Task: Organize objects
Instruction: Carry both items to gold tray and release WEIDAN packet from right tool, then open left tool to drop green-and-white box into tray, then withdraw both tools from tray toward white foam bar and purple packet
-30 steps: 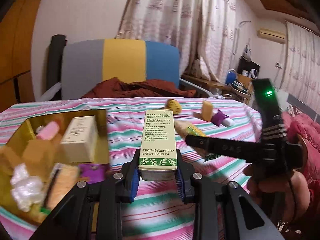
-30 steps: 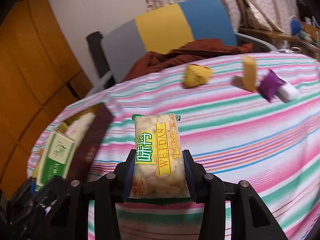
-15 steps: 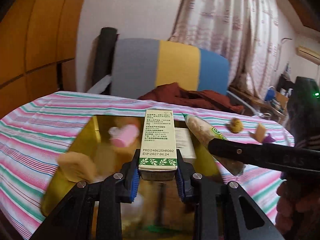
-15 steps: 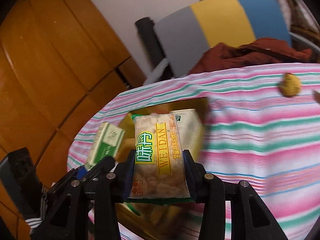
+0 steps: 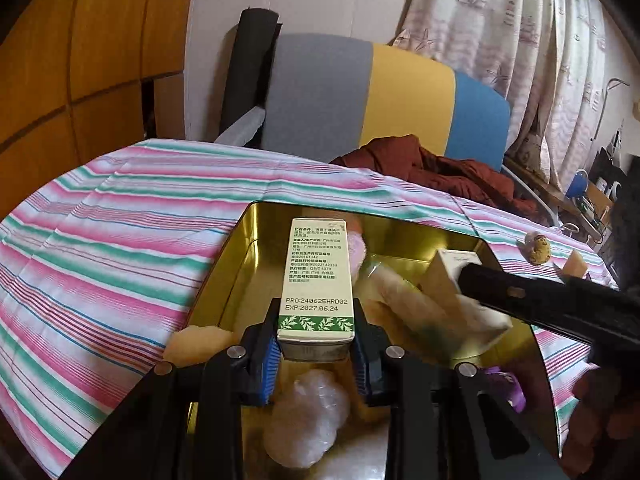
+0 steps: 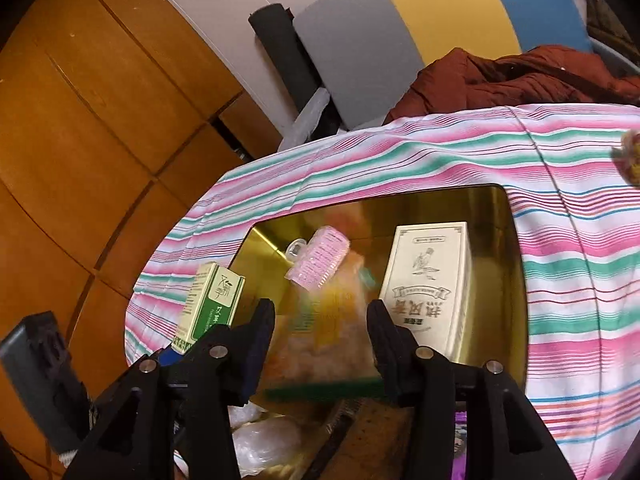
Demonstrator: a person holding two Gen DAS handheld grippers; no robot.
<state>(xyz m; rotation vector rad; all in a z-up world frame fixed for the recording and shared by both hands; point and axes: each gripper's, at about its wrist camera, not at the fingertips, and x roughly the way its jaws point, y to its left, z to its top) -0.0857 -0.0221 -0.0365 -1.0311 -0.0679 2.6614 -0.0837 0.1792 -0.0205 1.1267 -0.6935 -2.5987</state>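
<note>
The green-and-white box sits clamped in the left tool above the gold tray on the striped desk, while the blurred snack packet lies loose between the right tool's just-opened jaws over that tray

A table under a striped cloth (pink, green and white) carries a gold tray near its front. Farther right, apart from the tray, a small yellowish lump and a tan block lie on the cloth.
</note>
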